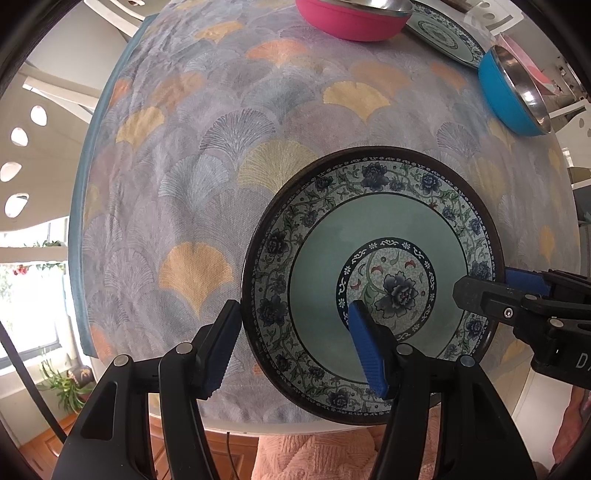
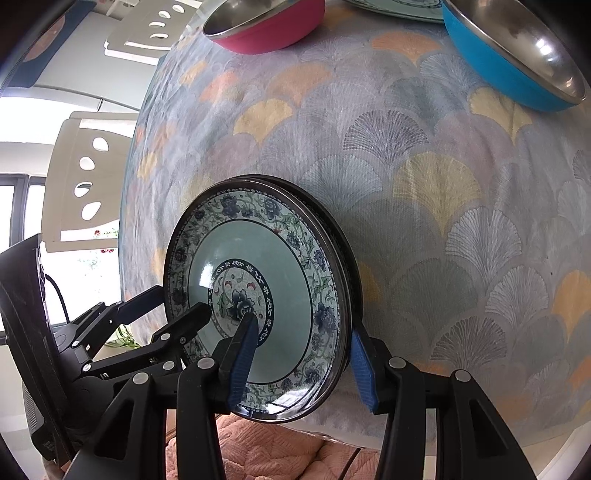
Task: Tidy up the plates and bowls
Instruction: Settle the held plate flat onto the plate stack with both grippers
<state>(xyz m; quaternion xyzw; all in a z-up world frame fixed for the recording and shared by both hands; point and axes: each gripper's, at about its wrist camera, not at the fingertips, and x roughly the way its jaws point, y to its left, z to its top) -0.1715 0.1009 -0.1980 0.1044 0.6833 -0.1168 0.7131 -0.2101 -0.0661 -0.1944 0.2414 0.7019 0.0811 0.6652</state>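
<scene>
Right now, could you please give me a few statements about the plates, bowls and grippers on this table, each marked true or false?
1. The floral ceramic plate near the table edge lies on top of another plate. True.
2. The pink steel-lined bowl sits inside the blue steel-lined bowl. False: they stand apart on the cloth.
3. The left hand-held gripper and the right hand-held gripper each straddle the top plate's rim, one finger inside and one outside. True.
4. The tablecloth is plain white. False: it has a fan-leaf pattern in grey, yellow and orange.
5. A second floral plate lies at the far side, between the bowls. True.
</scene>
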